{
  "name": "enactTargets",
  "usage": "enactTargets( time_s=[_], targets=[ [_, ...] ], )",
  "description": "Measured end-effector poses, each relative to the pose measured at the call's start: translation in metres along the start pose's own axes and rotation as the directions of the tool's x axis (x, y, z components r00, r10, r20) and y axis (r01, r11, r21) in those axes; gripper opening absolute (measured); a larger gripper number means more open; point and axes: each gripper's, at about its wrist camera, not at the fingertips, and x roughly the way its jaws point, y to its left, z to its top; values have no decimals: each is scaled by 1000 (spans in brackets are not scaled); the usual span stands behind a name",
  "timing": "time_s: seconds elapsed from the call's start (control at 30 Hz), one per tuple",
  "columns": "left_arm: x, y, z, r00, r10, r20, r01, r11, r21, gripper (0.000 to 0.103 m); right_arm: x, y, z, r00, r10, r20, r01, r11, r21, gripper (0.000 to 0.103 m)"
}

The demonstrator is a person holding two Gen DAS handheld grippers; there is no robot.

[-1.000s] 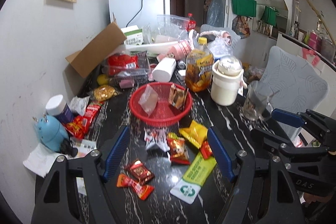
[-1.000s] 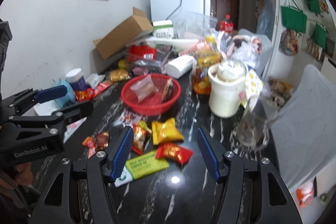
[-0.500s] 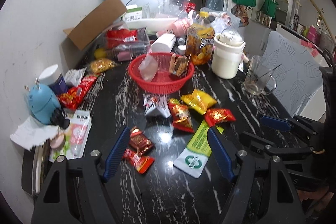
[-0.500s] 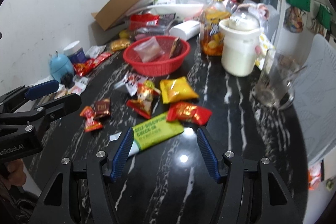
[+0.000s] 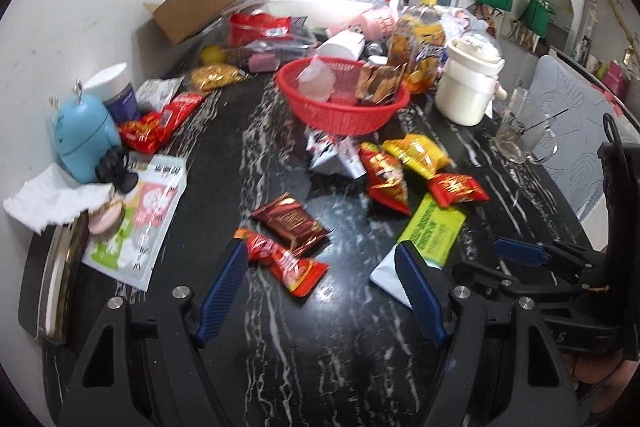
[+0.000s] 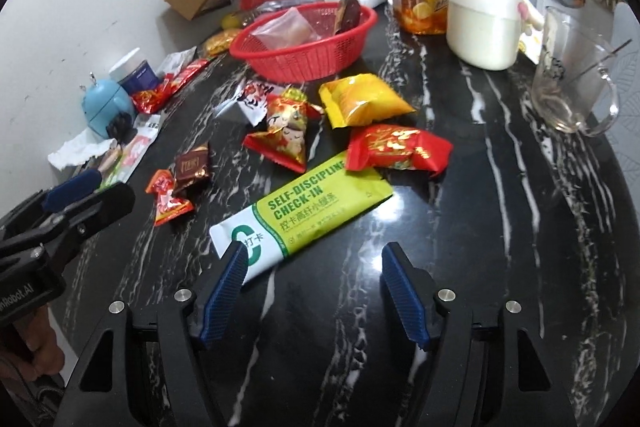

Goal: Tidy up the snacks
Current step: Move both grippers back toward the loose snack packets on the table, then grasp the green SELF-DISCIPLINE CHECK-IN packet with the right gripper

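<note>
Hovering above the black table (image 6: 500, 227), the right gripper (image 6: 314, 279) is opening, nothing clamped; the green packet (image 6: 304, 213) lies at its eleven o'clock. The left gripper (image 5: 320, 281) is open over the red candy (image 5: 286, 261); the red basket (image 5: 344, 111) sits at twelve o'clock.

Black hand-held gripper (image 6: 312, 287) frames; ribbed blue pads (image 6: 224, 291); silver screws; white lettering.

- Both grippers have dropped closer to the black marble table (image 6: 500, 227).
- The right gripper (image 6: 314, 285) is opening wider above the green snack bar (image 6: 304, 213).
</note>
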Motion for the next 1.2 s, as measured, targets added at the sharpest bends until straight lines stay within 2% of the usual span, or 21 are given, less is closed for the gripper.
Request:
enactTargets(
  time_s=[0.3, 0.53, 0.63, 0.8, 0.9, 0.97, 1.0, 1.07, 1.2],
  targets=[
    [8, 27, -9, 999, 36, -31, -38, 997, -67, 75, 31, 15, 14, 998, 7, -61, -7, 1000, -2, 70],
    [14, 46, -11, 998, 52, -43, -56, 992, -109, 75, 47, 28, 24, 998, -28, -57, 26, 999, -35, 81],
    [17, 49, -10, 998, 48, -49, -53, 991, -123, 75, 53, 36, 28, 998, -44, -53, 41, 997, -61, 82],
    [24, 52, -10, 997, 29, -65, -38, 989, -142, 75, 60, 50, 23, 992, -121, -31, 114, 978, -178, 82],
    [29, 52, -9, 997, 24, -74, -35, 989, -145, 75, 58, 50, 18, 991, -135, -10, 130, 969, -212, 75],
    [32, 50, -8, 997, 19, -78, -30, 989, -144, 75, 54, 46, 17, 990, -140, -3, 136, 968, -209, 61],
    [33, 49, -7, 997, 13, -80, -25, 989, -144, 75, 53, 44, 17, 990, -138, -2, 135, 969, -208, 59],
    [37, 46, -6, 996, 1, -88, -14, 989, -145, 75, 50, 41, 17, 991, -136, 6, 135, 968, -210, 49],
    [43, 39, -4, 995, -21, -101, 5, 989, -149, 75, 46, 38, 15, 993, -119, 14, 119, 972, -205, 42]
  ],
)
